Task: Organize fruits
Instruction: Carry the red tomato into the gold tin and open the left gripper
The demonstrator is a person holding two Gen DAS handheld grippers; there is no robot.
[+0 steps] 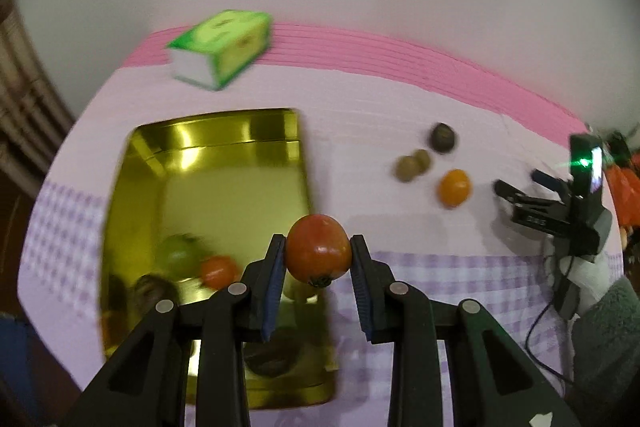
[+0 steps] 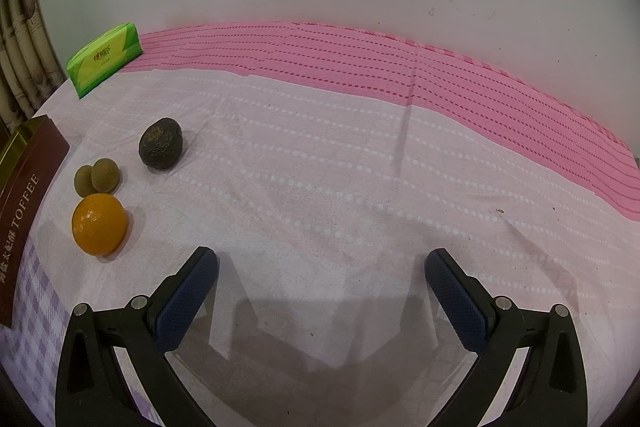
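My left gripper is shut on a red-orange tomato, held above the right edge of a gold tin. Inside the tin lie a green fruit, a small orange-red fruit and darker fruits, blurred. On the cloth remain an orange, two small brownish-green fruits touching each other, and a dark wrinkled fruit. My right gripper stands open over bare cloth, to the right of those fruits, nothing between its fingers. It also shows in the left wrist view as the right gripper.
A green tissue pack lies at the back left on the cloth's pink band. The tin's brown outer wall reads TOFFEE at the left edge. A sleeve and cable are at the right. A white wall rises behind the table.
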